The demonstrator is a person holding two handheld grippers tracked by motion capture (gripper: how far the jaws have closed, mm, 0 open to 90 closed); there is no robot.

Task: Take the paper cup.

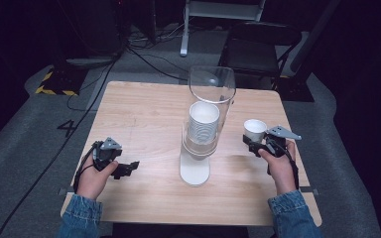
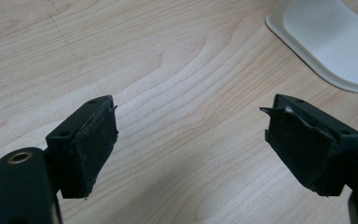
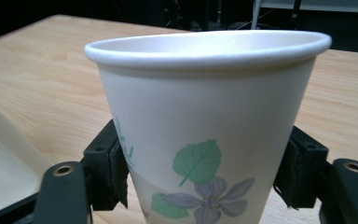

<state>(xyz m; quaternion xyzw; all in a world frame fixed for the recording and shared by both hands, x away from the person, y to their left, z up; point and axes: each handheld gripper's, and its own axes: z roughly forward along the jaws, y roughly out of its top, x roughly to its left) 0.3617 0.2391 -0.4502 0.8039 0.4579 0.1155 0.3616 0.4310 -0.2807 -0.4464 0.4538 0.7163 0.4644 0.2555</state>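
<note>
A white paper cup [image 1: 254, 130] printed with green leaves and a purple flower [image 3: 205, 140] stands upright between the jaws of my right gripper [image 1: 251, 143] [image 3: 203, 175], whose pads press on its lower sides at the table's right. A clear tube dispenser [image 1: 211, 89] with a stack of white cups [image 1: 203, 124] rises from a white base [image 1: 194, 171] at the table's middle. My left gripper [image 1: 133, 166] [image 2: 191, 135] hovers open over bare wood at the left front, with nothing between its fingers, and the dispenser's base [image 2: 326, 42] lies just beyond it.
The wooden table [image 1: 144, 114] has bare room on the left and at the front. Beyond its far edge stand a dark chair [image 1: 258, 49] and a white stand [image 1: 184, 29], with cables [image 1: 149, 59] on the grey floor.
</note>
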